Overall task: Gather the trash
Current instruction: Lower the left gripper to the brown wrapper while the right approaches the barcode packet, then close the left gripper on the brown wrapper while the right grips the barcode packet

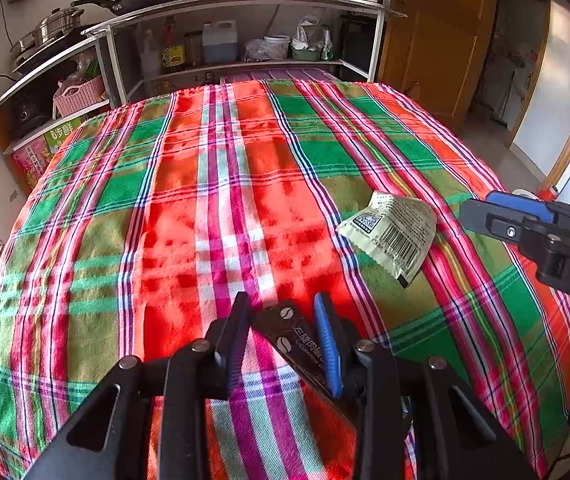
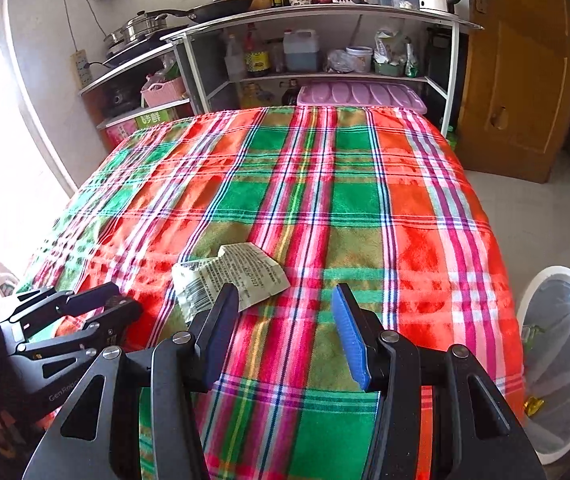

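A dark coffee packet [image 1: 289, 334] sits between the fingers of my left gripper [image 1: 281, 308], low over the plaid tablecloth [image 1: 205, 180]. Both pads press on its edges, so the left gripper is shut on it. A pale green packet [image 1: 393, 228] with a barcode lies flat on the cloth to the right. In the right wrist view the pale green packet [image 2: 237, 272] lies just beyond the left finger of my right gripper [image 2: 285, 296]. That gripper is open with only cloth between its pads. The left gripper [image 2: 97, 304] shows at that view's left edge.
A white bin [image 2: 565, 360] with a clear liner stands on the floor past the table's right edge, with some scraps inside. Behind the table, shelves [image 2: 325, 76] hold bottles, pans and a kettle. A wooden door [image 2: 517, 80] is at the back right.
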Tool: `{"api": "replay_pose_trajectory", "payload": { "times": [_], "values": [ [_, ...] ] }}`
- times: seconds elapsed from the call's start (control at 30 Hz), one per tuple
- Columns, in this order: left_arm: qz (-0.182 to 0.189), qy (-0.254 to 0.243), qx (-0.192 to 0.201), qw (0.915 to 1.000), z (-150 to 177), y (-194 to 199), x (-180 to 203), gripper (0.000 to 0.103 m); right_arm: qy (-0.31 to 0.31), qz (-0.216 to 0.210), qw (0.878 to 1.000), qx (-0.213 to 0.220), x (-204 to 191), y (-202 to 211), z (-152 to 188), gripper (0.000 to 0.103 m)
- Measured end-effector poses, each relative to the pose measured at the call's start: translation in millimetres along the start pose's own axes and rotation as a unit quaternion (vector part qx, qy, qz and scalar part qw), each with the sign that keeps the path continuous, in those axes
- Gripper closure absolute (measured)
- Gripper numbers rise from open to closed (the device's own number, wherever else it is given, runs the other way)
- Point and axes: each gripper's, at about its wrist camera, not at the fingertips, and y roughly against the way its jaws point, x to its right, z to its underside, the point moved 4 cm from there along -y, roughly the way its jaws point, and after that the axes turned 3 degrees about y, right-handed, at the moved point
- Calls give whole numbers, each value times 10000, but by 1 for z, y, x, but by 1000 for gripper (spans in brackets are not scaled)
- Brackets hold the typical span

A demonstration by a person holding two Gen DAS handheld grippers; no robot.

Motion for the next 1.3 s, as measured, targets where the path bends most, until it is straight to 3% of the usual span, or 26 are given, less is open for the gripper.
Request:
{"api": "replay_pose_trajectory", "payload": {
  "times": [0.17,0.23,0.43,0.5,0.57,0.67,0.9,1.1,1.27,1.3],
  "values": [
    [97,3,100,9999,7,15,-5,69,-7,-154,9998,-118,-13,-15,-3,53],
    [32,53,105,9999,9,19,-10,51,-62,-231,9996,-145,-18,-20,-5,53],
    [117,340,21,9993,20,23,-18,23,-247,-252,9991,-252,-27,-39,-10,48],
    [79,382,-11,9992,22,21,-17,23,-296,-250,9988,-301,-28,-46,-11,45],
    [-27,382,-143,9992,25,15,-15,23,-304,-219,9988,-328,-29,-53,-13,34],
    [-252,181,-71,9995,29,14,-9,22,-178,-86,9991,-370,-32,-56,-14,32],
    [-332,258,-53,9991,33,17,-10,22,61,219,9988,-425,-34,-56,-4,32],
    [-390,323,-18,9987,33,17,-10,22,294,511,9976,-359,-43,-53,1,45],
    [-415,350,35,9985,34,18,-10,27,415,312,9983,-256,-52,-49,1,84],
    [-404,369,49,9985,34,19,-11,31,412,202,9986,-251,-54,-49,1,86]
  ]
}}
